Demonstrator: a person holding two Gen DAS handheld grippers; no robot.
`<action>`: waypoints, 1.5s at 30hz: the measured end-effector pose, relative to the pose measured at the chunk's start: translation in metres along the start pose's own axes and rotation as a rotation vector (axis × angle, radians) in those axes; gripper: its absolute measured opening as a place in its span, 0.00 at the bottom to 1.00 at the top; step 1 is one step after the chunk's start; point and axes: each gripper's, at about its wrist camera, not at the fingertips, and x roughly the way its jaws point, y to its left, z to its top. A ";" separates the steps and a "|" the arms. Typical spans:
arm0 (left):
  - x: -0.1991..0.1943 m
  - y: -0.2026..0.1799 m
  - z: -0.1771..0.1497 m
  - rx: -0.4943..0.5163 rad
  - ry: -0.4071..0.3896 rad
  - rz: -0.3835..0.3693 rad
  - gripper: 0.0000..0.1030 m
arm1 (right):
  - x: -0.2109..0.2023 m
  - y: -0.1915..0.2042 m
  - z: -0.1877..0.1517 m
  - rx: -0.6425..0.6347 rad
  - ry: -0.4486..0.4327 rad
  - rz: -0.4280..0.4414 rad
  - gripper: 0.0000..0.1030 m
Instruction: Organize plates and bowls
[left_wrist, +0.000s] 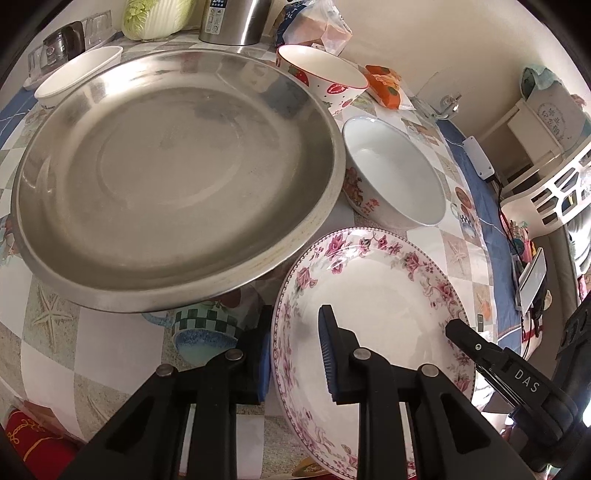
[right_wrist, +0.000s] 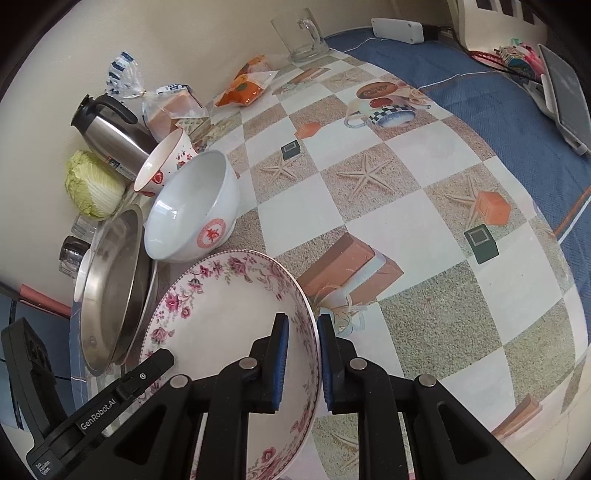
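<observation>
Cabbage (right_wrist: 95, 185), steel kettle (right_wrist: 110, 131), glass mug (right_wrist: 302, 37) and orange packet (right_wrist: 246, 86) on checkered tablecloth (right_wrist: 424, 236).

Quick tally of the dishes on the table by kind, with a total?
Bowls: 3, namely strawberry bowl, white bowl, plain bowl
Floral plate: 1, its rim between the fingers of both the left gripper and the right gripper
Steel pan: 1
Total: 5

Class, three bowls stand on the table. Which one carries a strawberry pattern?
The red-rimmed strawberry bowl beside the steel kettle. The blue-rimmed bowl shows a red emblem, and the oblong bowl looks plain white.
</observation>
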 end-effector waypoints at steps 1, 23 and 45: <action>-0.001 -0.001 0.000 0.005 -0.003 -0.002 0.24 | -0.002 0.000 0.001 -0.002 -0.006 0.000 0.17; -0.008 -0.019 -0.004 0.118 -0.013 -0.018 0.24 | -0.033 -0.015 0.001 0.022 -0.097 0.001 0.17; -0.038 -0.025 0.005 0.167 -0.129 -0.019 0.24 | -0.051 -0.004 0.000 -0.010 -0.169 0.030 0.17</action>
